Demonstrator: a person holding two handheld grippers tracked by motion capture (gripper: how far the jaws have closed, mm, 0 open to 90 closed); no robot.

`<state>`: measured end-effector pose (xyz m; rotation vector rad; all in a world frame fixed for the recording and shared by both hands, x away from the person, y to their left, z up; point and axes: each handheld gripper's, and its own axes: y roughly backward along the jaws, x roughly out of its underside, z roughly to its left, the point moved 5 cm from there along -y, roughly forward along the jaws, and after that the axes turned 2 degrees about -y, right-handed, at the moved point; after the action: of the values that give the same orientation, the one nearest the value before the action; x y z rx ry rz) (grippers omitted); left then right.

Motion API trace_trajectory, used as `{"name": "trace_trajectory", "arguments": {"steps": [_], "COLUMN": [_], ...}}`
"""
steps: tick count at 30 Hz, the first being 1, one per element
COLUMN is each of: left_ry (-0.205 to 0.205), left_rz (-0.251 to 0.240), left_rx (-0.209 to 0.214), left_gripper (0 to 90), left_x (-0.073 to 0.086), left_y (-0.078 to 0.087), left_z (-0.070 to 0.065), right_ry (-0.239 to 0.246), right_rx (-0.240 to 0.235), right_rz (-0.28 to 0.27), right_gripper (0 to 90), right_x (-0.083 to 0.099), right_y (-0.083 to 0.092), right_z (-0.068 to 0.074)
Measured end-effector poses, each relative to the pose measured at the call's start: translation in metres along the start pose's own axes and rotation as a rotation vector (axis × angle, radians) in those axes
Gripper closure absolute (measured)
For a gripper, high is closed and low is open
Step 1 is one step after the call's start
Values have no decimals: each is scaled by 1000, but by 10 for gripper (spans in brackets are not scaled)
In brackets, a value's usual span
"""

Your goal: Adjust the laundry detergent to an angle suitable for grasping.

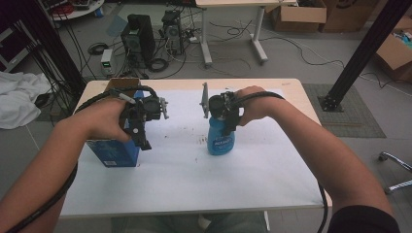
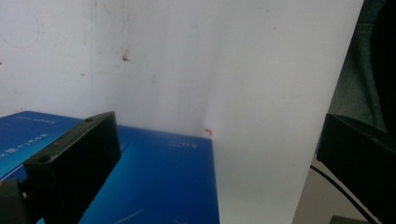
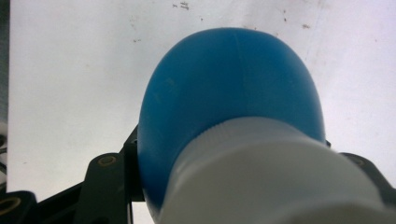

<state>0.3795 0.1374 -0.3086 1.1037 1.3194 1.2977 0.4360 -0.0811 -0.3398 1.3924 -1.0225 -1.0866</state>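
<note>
A blue cardboard box (image 1: 114, 151) stands open-topped at the left of the white-covered table (image 1: 194, 189). My left gripper (image 1: 140, 138) hangs at the box's right edge. In the left gripper view its jaws stand wide apart over the box (image 2: 154, 182) and the white sheet, so the left gripper (image 2: 219, 135) is open and holds nothing. A blue bottle (image 1: 221, 141) with a white cap stands upright mid-table. My right gripper (image 1: 224, 116) is shut on its upper part. In the right gripper view the bottle (image 3: 229, 88) and its cap (image 3: 271, 182) sit between the jaws of the right gripper (image 3: 233, 161).
The table's wooden edge (image 1: 296, 85) shows at the back. On the floor beyond stand computer towers (image 1: 138, 36), cables and a second desk's legs (image 1: 206, 43). A black post (image 1: 359, 53) and cardboard boxes (image 1: 299, 14) are at the right, a white cloth (image 1: 17, 97) at the left.
</note>
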Motion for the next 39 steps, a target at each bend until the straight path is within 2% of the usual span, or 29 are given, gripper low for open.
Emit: {"name": "trace_trajectory", "arguments": {"steps": [8, 12, 14, 15, 16, 17, 22, 23, 29, 30, 31, 33, 34, 35, 37, 38, 39], "left_ry": [-10, -13, -12, -12, -13, -13, -12, -12, -19, -19, -22, -22, -25, -25, -29, -27, -27], "left_rz": [1, -3, -4, -4, 0, 0, 4, 4, 2, 2, 2, 1, 1, 2, 2, 1, 4], "left_rx": [-6, -10, -9, -9, -9, -9, -14, -14, -11, -11, -14, -14, -14, -15, -16, -17, -17], "left_gripper": [1, 1, 1, 1, 1, 1, 1, 1, 1, 1, 1, 1, 1, 1, 1, 1, 1], "left_x": [-3, -5, -5, -5, -5, -5, -4, -4, -7, -7, -8, -9, -10, -10, -11, -11, -11], "left_y": [3, 4, 4, 4, 4, 4, 5, 5, 7, 7, 7, 7, 8, 8, 8, 8, 8], "left_z": [-1, -2, -3, -3, -4, -4, -5, -5, -8, -8, -8, -10, -10, -11, -11, -11, -12], "right_ry": [-62, -104, -142, -142, -170, -170, -291, -291, -387, -387, -423, -438, -472, -472, -528, -528, -572], "right_rx": [-21, -32, -34, -34, -34, -34, -27, -27, 4, 4, -4, -9, -18, -18, -8, -8, 9], "right_rz": [-6, -9, -8, -8, -8, -8, 11, 11, 19, 19, 17, 19, 19, 19, 22, 22, 20], "right_gripper": [403, 403, 403, 403, 403, 403, 403, 403, 403, 403, 403, 404, 403, 403, 404, 404, 404], "right_x": [4, 5, 6, 6, 6, 6, 9, 9, 9, 9, 9, 9, 8, 8, 7, 7, 6], "right_y": [9, 13, 16, 16, 18, 18, 22, 22, 24, 24, 23, 22, 19, 19, 14, 14, 11], "right_z": [3, 3, 3, 3, 3, 3, 2, 2, 3, 3, 4, 5, 6, 6, 6, 6, 6]}}
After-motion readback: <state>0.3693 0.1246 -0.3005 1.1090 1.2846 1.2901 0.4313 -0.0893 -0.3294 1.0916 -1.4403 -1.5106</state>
